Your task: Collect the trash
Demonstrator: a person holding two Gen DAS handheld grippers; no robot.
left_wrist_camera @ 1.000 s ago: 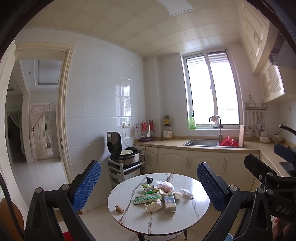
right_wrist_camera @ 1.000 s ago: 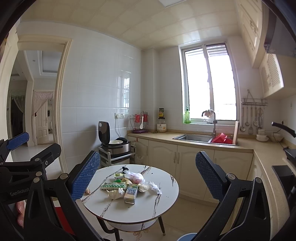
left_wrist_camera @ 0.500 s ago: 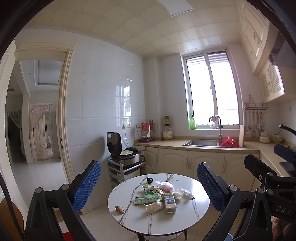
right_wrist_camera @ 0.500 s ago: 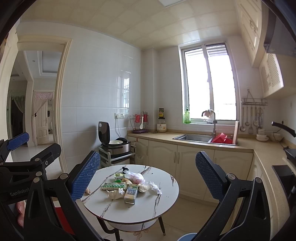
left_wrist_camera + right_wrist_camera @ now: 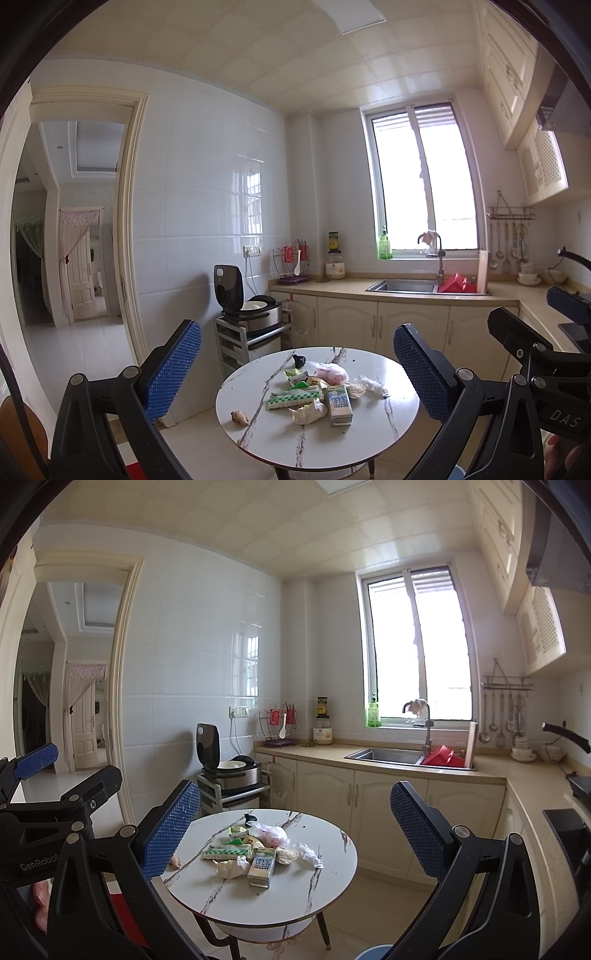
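You stood in a white-tiled kitchen with both grippers raised and pointed ahead at the round white marble-patterned table (image 5: 384, 424), which sat well ahead of the fingers and below them. Beyond the table ran the cream cabinet counter (image 5: 406, 291) with its steel sink (image 5: 402, 285), and to the left of that stood the black rice cooker with its lid up (image 5: 243, 302) on a metal trolley. Your left gripper (image 5: 295, 373) had its blue-padded fingers (image 5: 173, 365) spread wide, holding nothing, and the table's rubbish showed in the gap between them. Your right gripper (image 5: 295, 834) was likewise splayed and empty, with the left gripper's body showing at its far left. The trash lay in a loose heap near the table's middle, far from either gripper: a small white and blue milk carton (image 5: 262, 866) lying flat nearest you, a long green and white wrapper (image 5: 227, 851) to its left, a crumpled cream paper wad (image 5: 231, 867) touching the carton, a pink-filled clear plastic bag (image 5: 273, 834) behind them, and a twisted clear plastic scrap (image 5: 310, 854) to the right. A small brown lump (image 5: 239, 418) sat apart at the table's left edge, and a small black object (image 5: 299, 360) at the far side.
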